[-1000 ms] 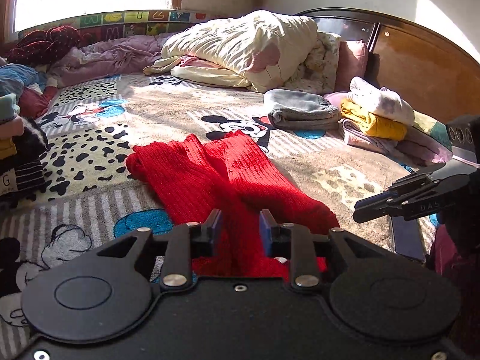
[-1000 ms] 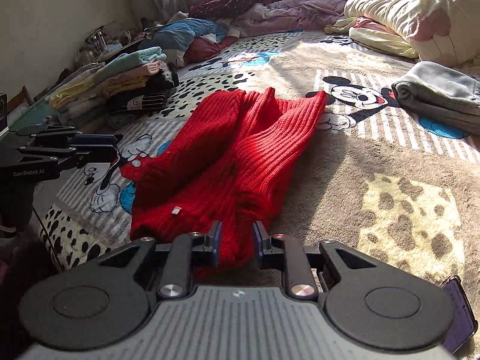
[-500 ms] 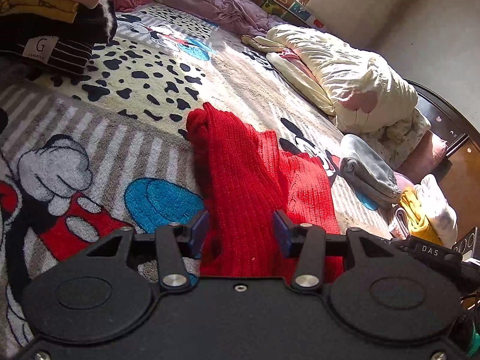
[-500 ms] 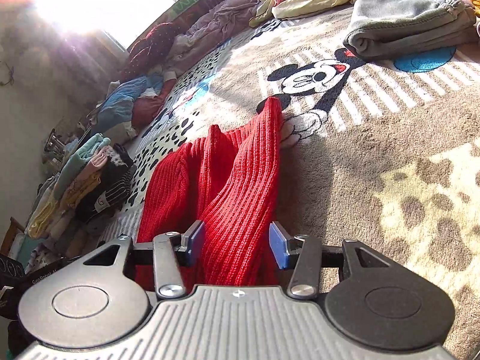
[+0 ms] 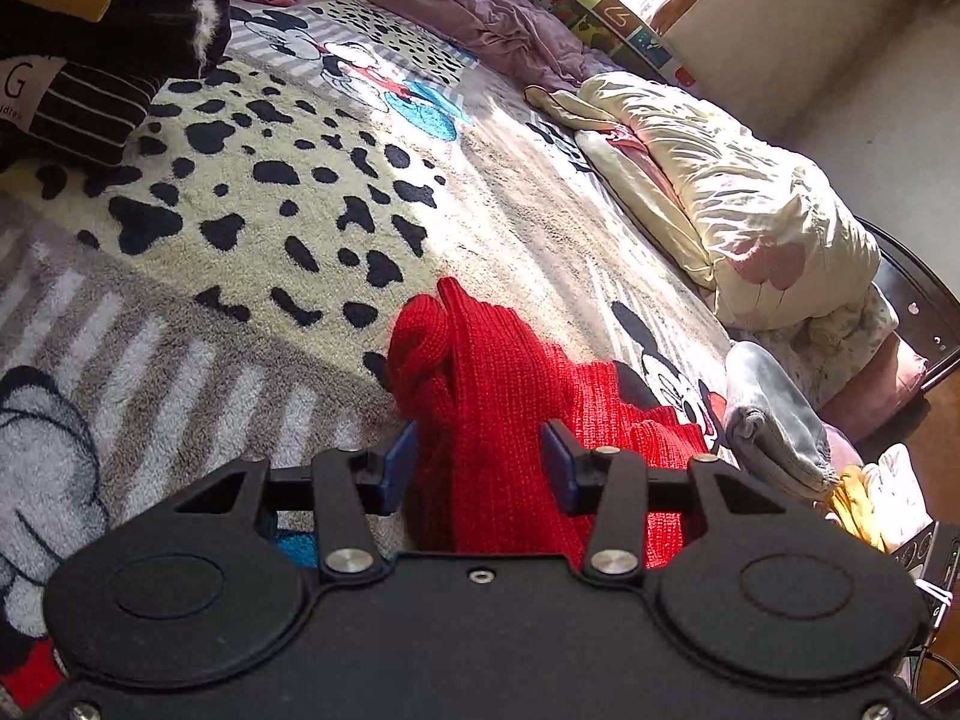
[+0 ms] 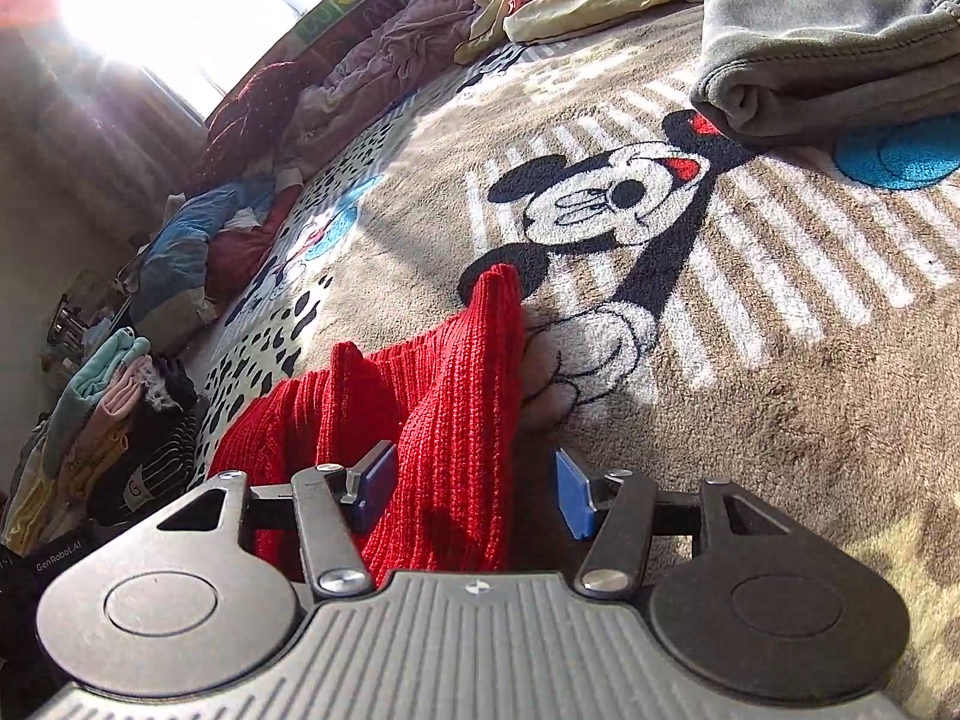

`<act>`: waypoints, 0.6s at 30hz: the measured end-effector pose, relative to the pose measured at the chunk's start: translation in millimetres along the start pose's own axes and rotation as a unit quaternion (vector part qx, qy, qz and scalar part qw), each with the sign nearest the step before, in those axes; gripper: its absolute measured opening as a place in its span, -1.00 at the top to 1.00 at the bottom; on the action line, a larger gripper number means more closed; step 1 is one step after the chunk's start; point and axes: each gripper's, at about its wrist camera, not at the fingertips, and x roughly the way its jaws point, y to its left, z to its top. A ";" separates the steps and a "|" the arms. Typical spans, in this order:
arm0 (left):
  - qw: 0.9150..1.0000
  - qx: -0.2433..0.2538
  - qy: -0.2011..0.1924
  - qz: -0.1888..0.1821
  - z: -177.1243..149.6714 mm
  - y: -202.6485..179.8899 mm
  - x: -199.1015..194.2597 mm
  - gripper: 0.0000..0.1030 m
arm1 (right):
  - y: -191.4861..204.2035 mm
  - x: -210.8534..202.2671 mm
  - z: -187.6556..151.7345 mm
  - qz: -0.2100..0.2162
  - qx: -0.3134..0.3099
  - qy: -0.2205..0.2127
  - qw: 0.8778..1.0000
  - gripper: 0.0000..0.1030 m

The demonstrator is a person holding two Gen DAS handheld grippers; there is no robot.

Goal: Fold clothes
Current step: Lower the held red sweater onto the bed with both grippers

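A red ribbed knit sweater (image 5: 498, 384) lies folded lengthwise on the Mickey Mouse blanket (image 5: 252, 198). My left gripper (image 5: 480, 468) is open, its blue pads on either side of the sweater's near end. In the right wrist view the sweater (image 6: 444, 408) runs away from me towards a Mickey figure. My right gripper (image 6: 474, 489) is open wide, with the sweater's other near end between its pads. The cloth under both grippers is hidden by their bodies.
A stack of folded clothes (image 5: 78, 60) sits at the far left, also in the right wrist view (image 6: 114, 420). A folded grey garment (image 6: 828, 42) lies to the right. A cream duvet (image 5: 750, 210) and purple bedding (image 5: 498, 18) lie at the back.
Both grippers were nearly shut on the sweater's near edge a second ago; both have opened and moved forward low over the sweater, tilting sideways.
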 end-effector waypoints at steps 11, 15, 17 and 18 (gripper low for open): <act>0.999 0.037 -0.013 0.037 -2.6 -12.3 -11.0 0.80 | 5.6 -17.8 1.2 0.017 -0.024 -0.040 0.999 0.79; 0.998 0.034 -0.032 0.049 -2.2 -7.3 -36.0 0.82 | 0.4 -41.4 3.9 0.009 -0.008 -0.066 0.998 0.79; 0.996 0.035 -0.048 0.060 -2.1 -2.0 -53.7 0.85 | -4.0 -57.4 4.5 -0.002 -0.006 -0.084 0.996 0.79; 0.996 0.034 -0.056 0.067 -2.3 2.2 -62.2 0.88 | -8.7 -66.0 4.8 -0.006 -0.001 -0.092 0.996 0.79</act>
